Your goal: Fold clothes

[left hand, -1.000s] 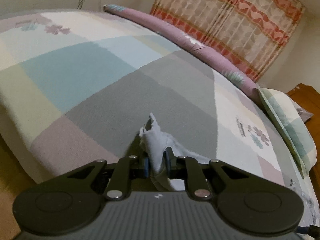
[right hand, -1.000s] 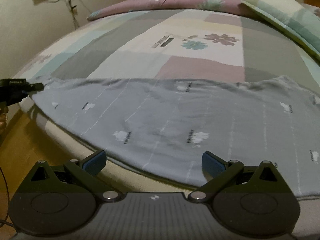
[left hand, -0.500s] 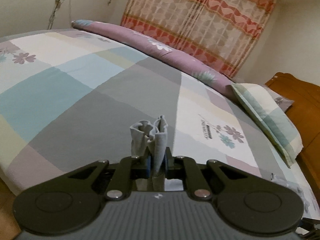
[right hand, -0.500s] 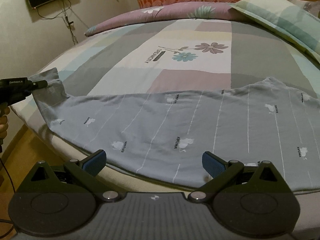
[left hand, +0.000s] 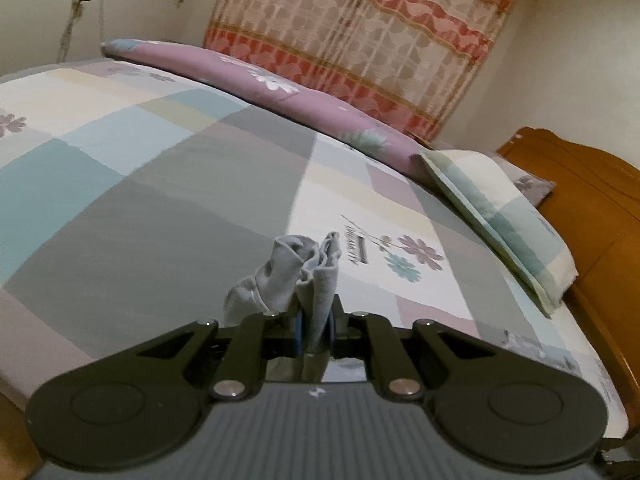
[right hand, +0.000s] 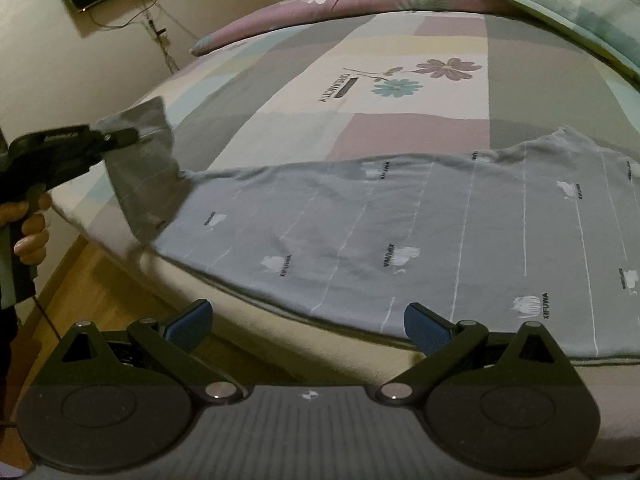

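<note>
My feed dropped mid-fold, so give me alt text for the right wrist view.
The right gripper hangs open and empty over the near edge of a grey printed garment spread on a patchwork bedspread. At far left, the left gripper, in a person's hand, is shut on the garment's corner and holds it lifted off the bed.

garment (right hand: 400, 216): grey, white stripes, logos | bedsheet (right hand: 400, 136): pastel patchwork, flowers | curtain (left hand: 360, 40): red-beige lattice
</note>
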A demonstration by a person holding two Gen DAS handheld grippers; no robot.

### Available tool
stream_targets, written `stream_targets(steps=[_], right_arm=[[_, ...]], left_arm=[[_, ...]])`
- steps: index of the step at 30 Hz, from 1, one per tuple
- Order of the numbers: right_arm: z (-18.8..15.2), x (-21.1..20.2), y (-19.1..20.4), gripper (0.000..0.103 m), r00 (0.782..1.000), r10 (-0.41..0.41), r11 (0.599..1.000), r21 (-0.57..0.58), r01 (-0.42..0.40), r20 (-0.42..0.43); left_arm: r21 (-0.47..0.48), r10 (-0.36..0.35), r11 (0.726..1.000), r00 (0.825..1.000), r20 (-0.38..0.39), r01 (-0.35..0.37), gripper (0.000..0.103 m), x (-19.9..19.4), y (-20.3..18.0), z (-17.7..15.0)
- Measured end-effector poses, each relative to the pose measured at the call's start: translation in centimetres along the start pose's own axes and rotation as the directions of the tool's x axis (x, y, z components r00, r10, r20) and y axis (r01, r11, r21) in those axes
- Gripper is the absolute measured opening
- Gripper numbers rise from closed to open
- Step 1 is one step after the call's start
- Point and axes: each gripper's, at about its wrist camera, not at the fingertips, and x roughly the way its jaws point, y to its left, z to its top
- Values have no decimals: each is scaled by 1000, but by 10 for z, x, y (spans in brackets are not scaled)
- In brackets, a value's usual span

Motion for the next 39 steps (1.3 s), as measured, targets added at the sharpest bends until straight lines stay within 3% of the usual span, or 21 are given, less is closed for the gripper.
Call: stream_targets(steps=[30, 39], right_arm=[[-9, -12, -15, 103, 1000, -18, 999, 44, 18, 6], [-5, -22, -14, 103, 999, 47, 997, 53, -47, 3]], left_arm=[[197, -136, 967, 981, -135, 161, 9, 52, -99, -37], [247, -150, 949, 969, -198, 198, 9, 65, -115, -50]])
